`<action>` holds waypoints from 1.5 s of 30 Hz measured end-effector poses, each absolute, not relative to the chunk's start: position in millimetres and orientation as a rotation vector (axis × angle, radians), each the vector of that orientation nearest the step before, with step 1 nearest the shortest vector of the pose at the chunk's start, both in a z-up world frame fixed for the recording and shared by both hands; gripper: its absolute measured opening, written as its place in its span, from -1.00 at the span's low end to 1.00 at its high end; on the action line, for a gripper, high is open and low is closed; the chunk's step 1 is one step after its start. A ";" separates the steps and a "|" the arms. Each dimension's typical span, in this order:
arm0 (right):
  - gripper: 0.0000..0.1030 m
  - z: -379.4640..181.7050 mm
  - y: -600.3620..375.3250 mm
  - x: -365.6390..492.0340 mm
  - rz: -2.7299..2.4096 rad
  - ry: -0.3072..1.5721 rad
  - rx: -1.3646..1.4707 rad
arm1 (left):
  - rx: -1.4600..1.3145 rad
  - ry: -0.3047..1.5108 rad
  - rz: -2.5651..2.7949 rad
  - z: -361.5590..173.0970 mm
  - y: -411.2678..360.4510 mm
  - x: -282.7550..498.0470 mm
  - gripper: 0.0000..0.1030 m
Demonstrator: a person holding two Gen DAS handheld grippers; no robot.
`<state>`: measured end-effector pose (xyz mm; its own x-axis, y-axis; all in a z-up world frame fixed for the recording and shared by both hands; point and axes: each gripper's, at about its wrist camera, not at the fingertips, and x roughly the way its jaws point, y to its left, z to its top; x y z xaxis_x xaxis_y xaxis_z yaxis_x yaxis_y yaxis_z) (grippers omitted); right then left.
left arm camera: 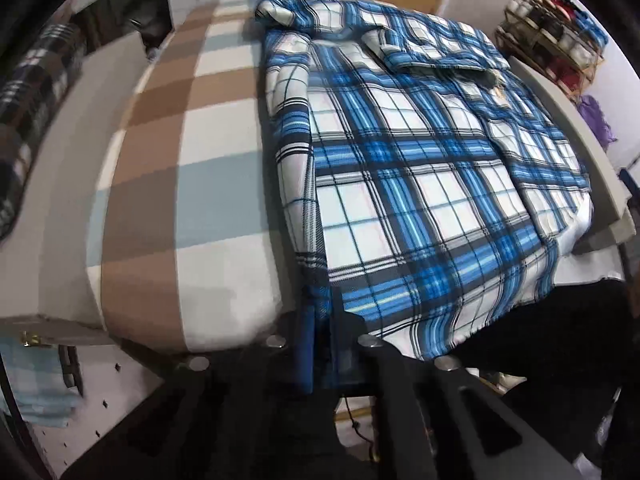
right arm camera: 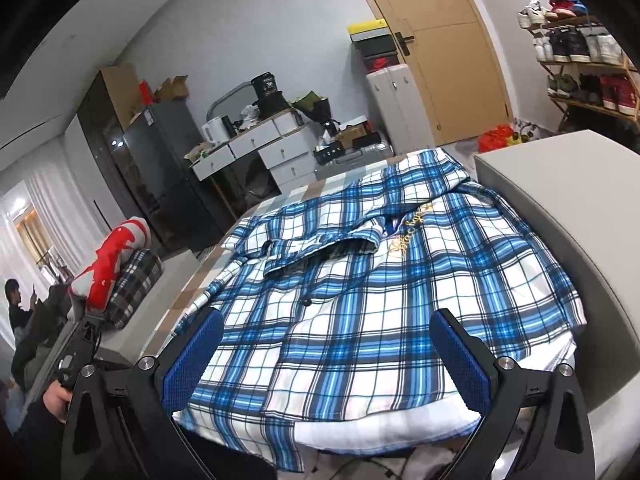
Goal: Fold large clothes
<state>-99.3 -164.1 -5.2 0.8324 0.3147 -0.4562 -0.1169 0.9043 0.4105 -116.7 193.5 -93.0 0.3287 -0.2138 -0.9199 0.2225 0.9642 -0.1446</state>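
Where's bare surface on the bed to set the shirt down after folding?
Free: the brown-and-white checked blanket on the plaid shirt's left, out to the bed's grey edge. Crowded: the shirt runs right up to the grey board. Left gripper pinches the hem; right gripper open.

The right gripper (right arm camera: 326, 344) is built of matte black arms, each ending in a finger faced with a blue, finely dimpled pad (right arm camera: 460, 360). Round silver screw heads (right arm camera: 505, 361) sit on the black frame just beside the pads. The left gripper (left arm camera: 322, 344) has the same black frame, silver screws and blue pads, pressed close together. Left of the right gripper's frame shows a bare-skinned hand (right arm camera: 54, 398) below a dark sleeve.
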 end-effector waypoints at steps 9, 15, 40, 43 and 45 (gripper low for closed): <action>1.00 -4.2 -158.2 -98.9 0.246 0.555 0.357 | -0.358 1.249 -0.475 -74.3 213.8 -103.0 -1.00; 1.00 -5.6 -135.6 -96.9 0.329 0.587 0.304 | -0.404 1.211 -0.570 -46.4 189.5 -93.5 -1.00; -0.95 -46.1 63.2 -65.1 0.662 0.729 0.127 | -0.440 1.152 -0.603 -27.5 196.5 -91.1 -1.00; -0.95 -37.0 64.4 -60.9 0.683 0.733 0.142 | -0.493 1.161 -0.594 -36.9 205.8 -90.8 -0.64; -0.95 -31.5 66.3 -63.2 0.684 0.728 0.127 | -0.528 1.141 -0.596 -39.5 211.1 -93.9 0.09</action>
<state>-63.2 66.3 -31.5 0.5419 0.6161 -0.5716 -0.5314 0.7781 0.3349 -93.9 211.1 -39.5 0.2973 -0.6769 -0.6733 0.1657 0.7311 -0.6618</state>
